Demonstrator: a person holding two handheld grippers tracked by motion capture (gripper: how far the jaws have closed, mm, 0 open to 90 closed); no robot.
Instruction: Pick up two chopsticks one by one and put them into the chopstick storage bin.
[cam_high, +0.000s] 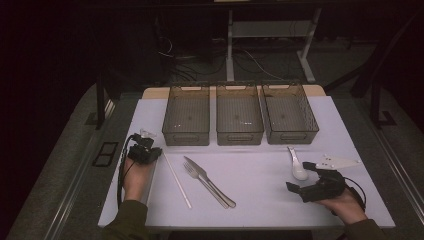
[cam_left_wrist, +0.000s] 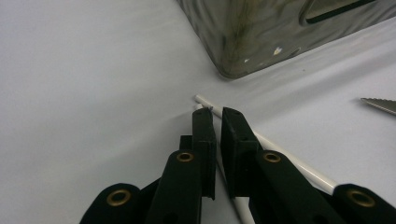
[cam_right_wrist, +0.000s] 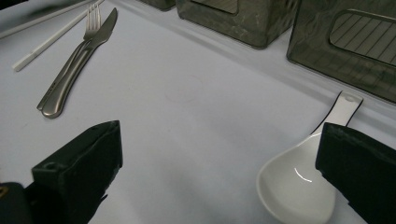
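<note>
Now | chopsticks (cam_left_wrist: 280, 156): thin, white, straight | left gripper (cam_left_wrist: 217, 114) jaws clamped on them | right gripper (cam_right_wrist: 219, 154) jaws wide apart

chopstick (cam_high: 177, 180) left of fork (cam_high: 199, 177), bins (cam_high: 239, 115) behind

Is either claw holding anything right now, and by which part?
The left claw has closed on the white chopsticks near their far tip. The right claw is open, empty, beside the white spoon.
</note>
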